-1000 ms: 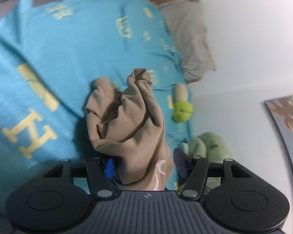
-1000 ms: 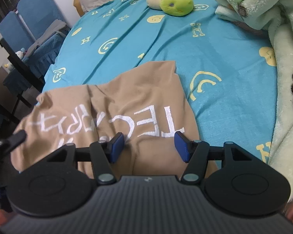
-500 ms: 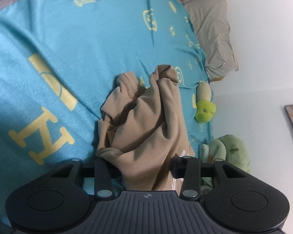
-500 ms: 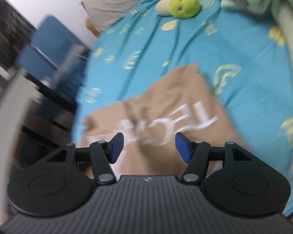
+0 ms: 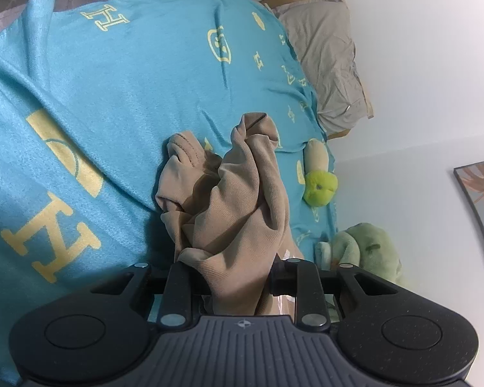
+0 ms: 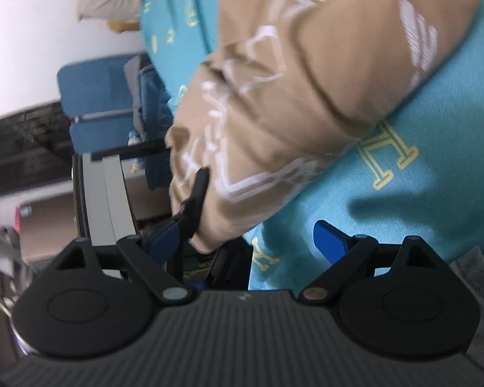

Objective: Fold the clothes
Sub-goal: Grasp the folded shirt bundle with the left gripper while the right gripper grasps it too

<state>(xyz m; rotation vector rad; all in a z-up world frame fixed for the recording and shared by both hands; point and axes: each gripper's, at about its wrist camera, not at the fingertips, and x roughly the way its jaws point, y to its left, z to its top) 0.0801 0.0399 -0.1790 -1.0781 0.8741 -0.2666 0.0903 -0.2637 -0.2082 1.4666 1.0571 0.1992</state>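
The tan shirt [image 5: 232, 200] lies crumpled on the bed [image 5: 113, 96], heaped up at mid-frame in the left view, with a thick bunch of it running down between the jaws of the left gripper [image 5: 238, 277]. Those jaws are closing on that bunch and seem to press it from both sides. In the right view the shirt [image 6: 306, 80] fills the upper centre and right, its white lettering blurred. The right gripper [image 6: 251, 242] has its jaws opening wide with nothing between them; only the blue bedcover [image 6: 403, 213] shows in the gap, and the shirt's edge sits just above its left finger.

The main risk is that the left jaws have caught several layers at once, not a single hem or corner, so lifting would drag a wad and leave the fold lopsided. The right view is smeared, so where its jaws would meet the cloth is hard to judge; it may close on the bedcover along with the shirt, or miss the edge. The black part [image 6: 196, 200] against the shirt at lower left is probably the left gripper, and the two could knock together.

No containers are in view; a pillow [image 5: 326, 64] and a green plush toy [image 5: 319, 187] lie on the bed at the right of the left view.
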